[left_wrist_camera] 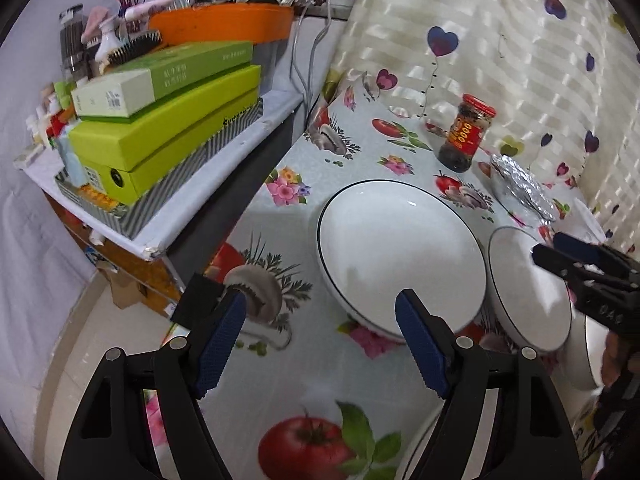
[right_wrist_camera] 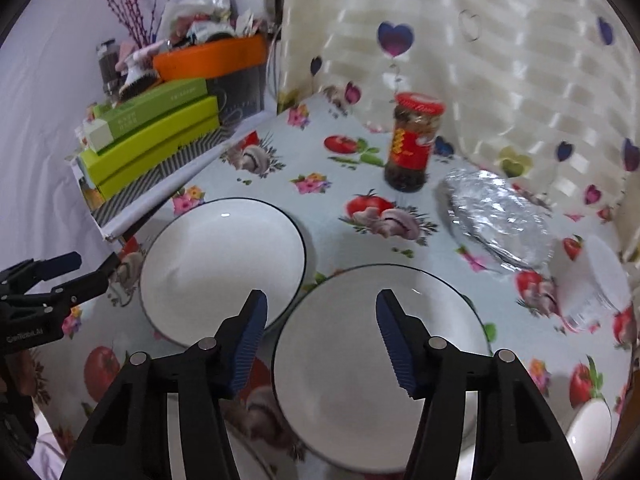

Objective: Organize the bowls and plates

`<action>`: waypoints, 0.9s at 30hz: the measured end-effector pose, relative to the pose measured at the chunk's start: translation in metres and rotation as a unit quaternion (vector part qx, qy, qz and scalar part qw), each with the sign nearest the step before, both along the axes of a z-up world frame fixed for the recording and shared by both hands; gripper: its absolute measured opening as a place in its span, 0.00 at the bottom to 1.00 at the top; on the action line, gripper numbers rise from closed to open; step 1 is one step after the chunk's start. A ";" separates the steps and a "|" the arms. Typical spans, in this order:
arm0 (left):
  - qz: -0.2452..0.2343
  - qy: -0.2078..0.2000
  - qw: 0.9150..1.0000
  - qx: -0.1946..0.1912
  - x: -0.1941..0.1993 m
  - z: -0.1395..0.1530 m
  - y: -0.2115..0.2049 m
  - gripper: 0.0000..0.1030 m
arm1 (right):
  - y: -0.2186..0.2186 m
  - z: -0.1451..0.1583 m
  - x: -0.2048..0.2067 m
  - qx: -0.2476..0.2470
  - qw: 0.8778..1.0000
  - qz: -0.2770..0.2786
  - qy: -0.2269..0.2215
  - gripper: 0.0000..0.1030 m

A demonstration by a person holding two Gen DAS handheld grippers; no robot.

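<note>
Two white bowls with a thin black rim stand side by side on the flowered tablecloth. The left bowl (left_wrist_camera: 400, 252) (right_wrist_camera: 222, 264) lies just ahead of my left gripper (left_wrist_camera: 320, 320), which is open and empty above the cloth. The right bowl (left_wrist_camera: 528, 292) (right_wrist_camera: 380, 360) sits under my right gripper (right_wrist_camera: 320, 320), which is open and empty, its fingers spread over the bowl's near half. The right gripper also shows at the right edge of the left wrist view (left_wrist_camera: 560, 252). The left gripper shows at the left edge of the right wrist view (right_wrist_camera: 80, 268).
A red-lidded sauce jar (right_wrist_camera: 412, 144) (left_wrist_camera: 466, 136) and a foil-covered dish (right_wrist_camera: 496, 220) (left_wrist_camera: 520, 188) stand behind the bowls. An overturned clear cup (right_wrist_camera: 592, 284) lies at right. Another white dish (right_wrist_camera: 588, 432) is at the near right corner. Green boxes (left_wrist_camera: 160, 128) are stacked on a side shelf at left.
</note>
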State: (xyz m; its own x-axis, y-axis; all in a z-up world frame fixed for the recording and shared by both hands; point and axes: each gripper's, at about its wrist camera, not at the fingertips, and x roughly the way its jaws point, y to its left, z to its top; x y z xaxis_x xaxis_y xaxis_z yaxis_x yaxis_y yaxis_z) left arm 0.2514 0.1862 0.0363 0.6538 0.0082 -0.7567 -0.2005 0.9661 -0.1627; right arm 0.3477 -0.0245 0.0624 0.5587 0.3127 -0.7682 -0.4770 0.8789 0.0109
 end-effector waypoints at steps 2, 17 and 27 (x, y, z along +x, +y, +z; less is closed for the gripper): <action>0.006 0.008 1.000 -0.011 0.009 -0.005 0.003 0.75 | 0.010 -0.006 0.010 -0.011 1.000 0.009 0.004 0.56; 0.016 0.046 0.997 -0.068 0.043 -0.036 0.012 0.75 | 0.041 -0.043 0.067 -0.037 0.998 0.014 0.039 0.56; 0.028 0.059 0.996 -0.054 0.050 -0.048 0.015 0.65 | 0.051 -0.055 0.088 -0.027 0.997 0.018 0.066 0.37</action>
State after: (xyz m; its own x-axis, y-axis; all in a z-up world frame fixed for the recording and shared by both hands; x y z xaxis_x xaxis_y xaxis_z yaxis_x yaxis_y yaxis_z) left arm 0.3012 0.2013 -0.0121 0.5614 -0.0439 -0.8264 -0.2766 0.9312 -0.2374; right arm 0.4355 0.0262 0.0071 0.4412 0.2874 -0.8501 -0.5057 0.8622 0.0290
